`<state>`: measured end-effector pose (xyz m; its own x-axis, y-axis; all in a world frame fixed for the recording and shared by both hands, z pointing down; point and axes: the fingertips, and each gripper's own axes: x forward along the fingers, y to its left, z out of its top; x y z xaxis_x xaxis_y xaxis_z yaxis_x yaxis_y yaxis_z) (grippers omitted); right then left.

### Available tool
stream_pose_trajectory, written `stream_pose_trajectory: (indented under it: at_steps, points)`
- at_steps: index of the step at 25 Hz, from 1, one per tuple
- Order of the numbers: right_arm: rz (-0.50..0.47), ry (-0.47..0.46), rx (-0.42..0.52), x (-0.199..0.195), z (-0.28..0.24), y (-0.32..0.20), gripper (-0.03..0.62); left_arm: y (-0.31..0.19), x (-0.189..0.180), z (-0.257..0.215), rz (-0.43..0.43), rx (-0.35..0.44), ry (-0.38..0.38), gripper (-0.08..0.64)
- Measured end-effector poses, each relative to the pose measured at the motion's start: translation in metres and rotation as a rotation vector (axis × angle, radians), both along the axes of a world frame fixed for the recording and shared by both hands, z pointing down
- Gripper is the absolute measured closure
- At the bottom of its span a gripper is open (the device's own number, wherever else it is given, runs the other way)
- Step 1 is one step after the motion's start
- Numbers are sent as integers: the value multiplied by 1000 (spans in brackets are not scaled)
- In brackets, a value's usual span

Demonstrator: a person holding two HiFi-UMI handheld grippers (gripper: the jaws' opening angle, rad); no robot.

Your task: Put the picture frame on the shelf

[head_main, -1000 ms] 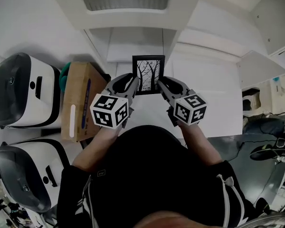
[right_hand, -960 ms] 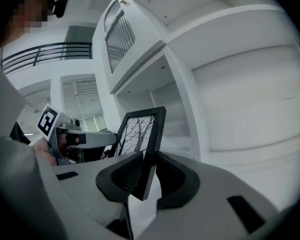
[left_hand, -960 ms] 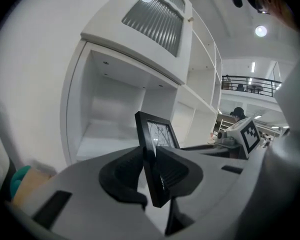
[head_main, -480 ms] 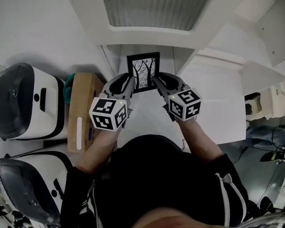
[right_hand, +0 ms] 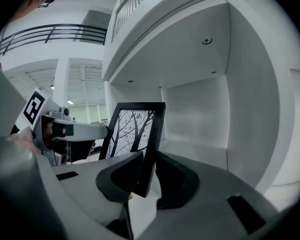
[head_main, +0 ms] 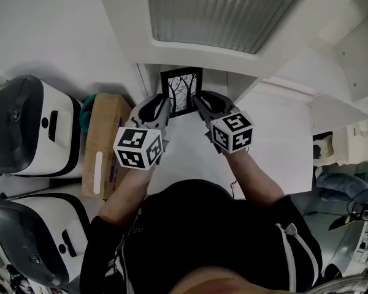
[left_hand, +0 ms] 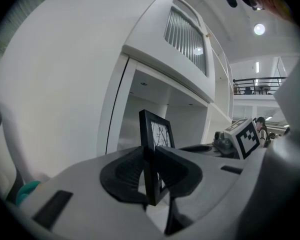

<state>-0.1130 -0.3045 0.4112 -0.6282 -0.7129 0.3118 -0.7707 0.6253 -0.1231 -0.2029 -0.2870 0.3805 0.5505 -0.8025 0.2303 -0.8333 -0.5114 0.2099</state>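
A black picture frame point(head_main: 181, 90) with a bare-tree print stands upright between my two grippers, at the mouth of a white shelf niche point(head_main: 152, 73). My left gripper point(head_main: 164, 105) is shut on the frame's left edge point(left_hand: 149, 154); its jaws have just been closing a little on that edge. My right gripper point(head_main: 200, 101) is shut on the frame's right edge point(right_hand: 151, 134). In the right gripper view the print point(right_hand: 130, 131) faces me, with the niche's back wall point(right_hand: 200, 116) behind it. The frame's lower edge hangs above the shelf floor point(left_hand: 132, 146).
A cardboard box point(head_main: 104, 143) stands left of the niche with a teal thing point(head_main: 86, 103) behind it. Two white machines with dark lids point(head_main: 24, 124) point(head_main: 30, 237) sit at far left. A ribbed panel point(head_main: 221, 11) overhangs the niche. A white tabletop point(head_main: 276, 133) lies to the right.
Both grippers have carried the frame forward, up the picture, from in front of the niche to its mouth. The frame stays upright in the same two-sided grip.
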Motion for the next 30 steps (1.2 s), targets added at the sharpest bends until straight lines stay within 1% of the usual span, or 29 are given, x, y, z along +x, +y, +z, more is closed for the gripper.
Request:
stream_pose_trajectory:
  at_steps: [11, 17, 25, 30]
  points:
    - [8, 25, 27, -14, -11, -26, 508, -12, -12, -11, -25, 63, 9, 488]
    - [8, 17, 0, -22, -7, -35, 511, -14, -17, -14, -43, 88, 15, 489]
    - [1, 30, -46, -31, 5, -46, 511, -21, -25, 0, -79, 68, 29, 489]
    - [9, 35, -72, -34, 13, -56, 511, -24, -23, 4, -92, 66, 46, 489]
